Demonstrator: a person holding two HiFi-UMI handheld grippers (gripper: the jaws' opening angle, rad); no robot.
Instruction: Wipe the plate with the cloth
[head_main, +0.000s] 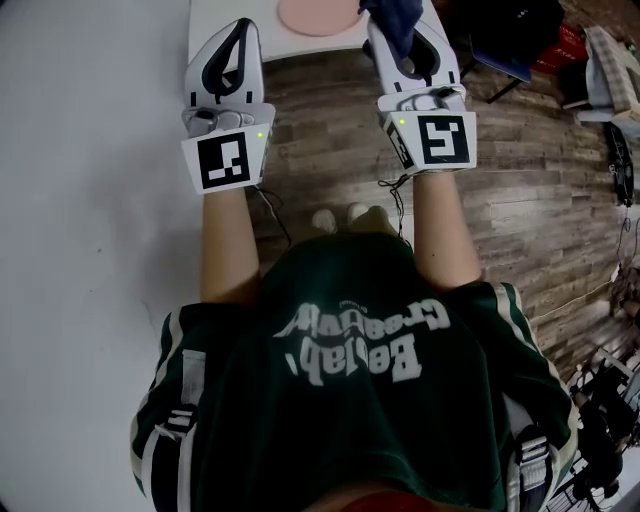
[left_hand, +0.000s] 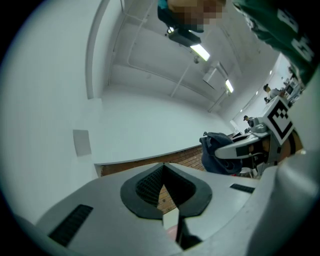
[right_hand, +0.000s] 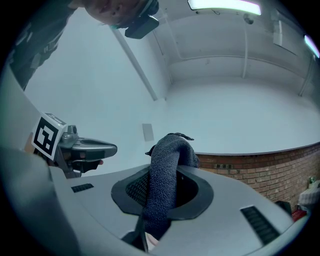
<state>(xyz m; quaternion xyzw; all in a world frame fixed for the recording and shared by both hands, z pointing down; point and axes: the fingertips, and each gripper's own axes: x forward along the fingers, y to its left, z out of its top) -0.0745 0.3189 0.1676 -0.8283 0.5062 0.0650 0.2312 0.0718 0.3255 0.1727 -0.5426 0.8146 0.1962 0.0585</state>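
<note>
Head view: the plate (head_main: 320, 15), pink, lies on the white worktop (head_main: 320, 45) at the far edge of the frame, only partly in view. Both grippers are held out over the wooden floor (head_main: 520, 200) at the worktop's near edge, with the plate ahead of them and roughly between the two.

Right gripper (head_main: 405, 40): fingers (right_hand: 200, 192) clamped on the cloth (right_hand: 165, 170). The dark blue cloth runs up between the pads and flops over past the tips in a loose bunch. In the head view that bunch overlaps the plate's right rim; no view shows whether the two touch or the cloth hangs above the plate.

Left gripper (head_main: 240, 30): fingers (left_hand: 140, 190) brought together with nothing between them. Only floor, a sliver of worktop and a bit of pink show through the loop of the pads. It sits to the left of the plate, apart from the rim.

Governing relation: the plate lies to the left of the cloth-bearing fingers and probably below them, and the right gripper is clearly the nearer one. Judgement: wiping is not yet under way. The next move would be a short carry to the left and down, so the bunched cloth lands on the plate's face and not on its rim. The left gripper is placed to steady the plate's left edge if it slides.
</note>
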